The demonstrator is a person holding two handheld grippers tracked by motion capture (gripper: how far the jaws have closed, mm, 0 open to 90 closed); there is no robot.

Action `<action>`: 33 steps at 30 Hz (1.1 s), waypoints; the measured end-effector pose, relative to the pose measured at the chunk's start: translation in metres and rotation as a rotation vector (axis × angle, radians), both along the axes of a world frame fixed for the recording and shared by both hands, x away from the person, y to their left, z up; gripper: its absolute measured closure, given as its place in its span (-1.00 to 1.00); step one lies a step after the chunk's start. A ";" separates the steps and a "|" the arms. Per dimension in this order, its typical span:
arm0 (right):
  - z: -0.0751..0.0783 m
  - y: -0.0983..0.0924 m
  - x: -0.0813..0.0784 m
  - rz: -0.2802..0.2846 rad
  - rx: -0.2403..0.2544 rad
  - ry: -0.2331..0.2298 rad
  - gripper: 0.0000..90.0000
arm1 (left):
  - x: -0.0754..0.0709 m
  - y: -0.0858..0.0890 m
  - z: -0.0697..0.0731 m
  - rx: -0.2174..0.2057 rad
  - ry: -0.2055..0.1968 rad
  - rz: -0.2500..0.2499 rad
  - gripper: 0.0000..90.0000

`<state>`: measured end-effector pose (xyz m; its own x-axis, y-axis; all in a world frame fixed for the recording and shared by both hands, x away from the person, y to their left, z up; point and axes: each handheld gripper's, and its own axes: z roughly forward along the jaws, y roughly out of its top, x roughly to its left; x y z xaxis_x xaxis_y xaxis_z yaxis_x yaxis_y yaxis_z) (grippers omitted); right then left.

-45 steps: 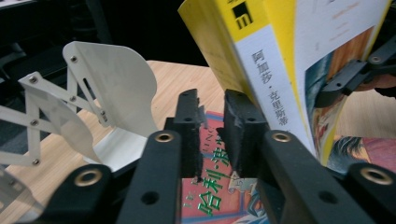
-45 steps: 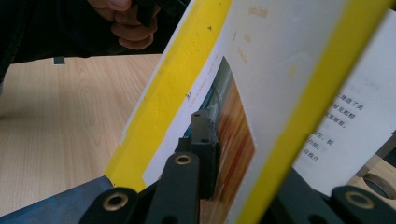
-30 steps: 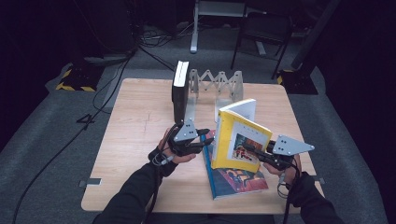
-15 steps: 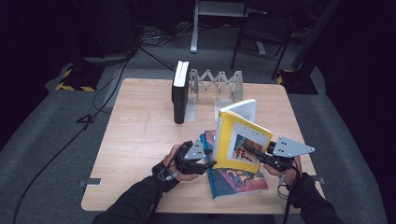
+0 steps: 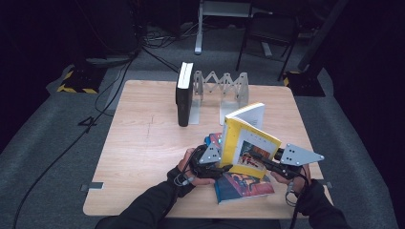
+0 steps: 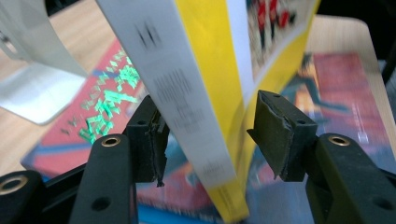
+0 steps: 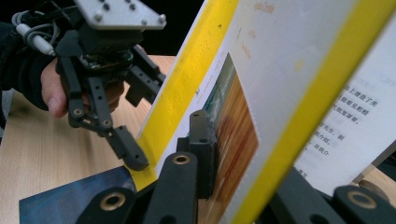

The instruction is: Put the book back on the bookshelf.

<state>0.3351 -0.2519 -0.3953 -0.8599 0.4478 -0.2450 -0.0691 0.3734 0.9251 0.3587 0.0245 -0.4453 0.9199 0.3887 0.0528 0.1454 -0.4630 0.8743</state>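
Note:
A yellow book (image 5: 248,145) stands tilted above the table's front right, partly fanned open. My right gripper (image 5: 260,160) is shut on its front cover; one pad (image 7: 203,140) presses the cover and the other is hidden behind the pages. My left gripper (image 5: 222,167) sits at the book's lower left corner. Its jaws have just been opening and now straddle the yellow book (image 6: 205,93) without pressing on it, so the left gripper (image 6: 208,135) is open. From the right gripper view, the left gripper (image 7: 140,123) reaches the yellow spine (image 7: 187,88).
Two flat books lie under the yellow one: a red and blue book (image 5: 243,185) and a red book with green print (image 6: 102,98). A black book (image 5: 184,95) stands in the grey accordion rack (image 5: 224,88) at the back. The table's front edge (image 5: 191,213) is close.
My left gripper has moved right and down to the yellow book's lower corner, and its jaws have spread wider. The right gripper and the book have stayed put.

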 end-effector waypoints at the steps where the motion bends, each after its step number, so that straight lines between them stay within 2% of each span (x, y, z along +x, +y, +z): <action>1: 0.000 0.000 0.000 0.002 -0.001 -0.001 0.85 | 0.001 -0.002 0.002 -0.012 -0.003 0.003 0.01; 4: 0.000 0.000 -0.003 0.006 -0.006 -0.004 0.85 | 0.003 -0.006 0.005 -0.031 -0.014 0.012 -0.02; 5: 0.000 0.000 -0.003 0.007 -0.008 -0.009 0.84 | 0.004 -0.009 0.008 -0.056 -0.019 0.014 -0.05; 8: 0.000 -0.001 -0.005 0.000 -0.023 -0.021 0.80 | 0.004 -0.011 0.012 -0.080 -0.030 0.017 -0.05; 10: -0.001 -0.001 -0.005 -0.002 -0.027 -0.025 0.79 | 0.005 -0.010 0.014 -0.083 -0.033 0.017 -0.03; 13: -0.003 -0.003 -0.005 -0.038 -0.055 -0.041 0.67 | 0.005 -0.007 0.015 -0.090 -0.029 0.015 0.18; 20: -0.003 -0.018 -0.003 -0.120 -0.021 -0.026 0.40 | 0.002 -0.002 0.018 -0.088 -0.034 -0.022 0.46; 23: -0.007 -0.022 -0.002 -0.192 -0.054 -0.040 0.28 | -0.002 -0.001 0.019 -0.082 -0.039 -0.048 0.59; 25: -0.009 -0.027 0.000 -0.202 -0.035 -0.031 0.16 | -0.004 -0.001 0.019 -0.071 -0.050 -0.049 0.60; 26: -0.011 -0.027 0.001 -0.222 -0.041 -0.025 0.13 | -0.004 0.000 0.020 -0.067 -0.052 -0.057 0.61; 27: -0.012 -0.027 0.002 -0.230 -0.056 -0.017 0.14 | -0.004 0.000 0.020 -0.067 -0.052 -0.057 0.62; 30: -0.014 -0.026 0.004 -0.224 -0.052 -0.013 0.06 | -0.005 0.000 0.019 -0.066 -0.055 -0.061 0.62; 33: -0.017 -0.024 0.007 -0.210 -0.063 0.009 0.02 | -0.006 -0.001 0.018 -0.085 -0.048 -0.057 0.62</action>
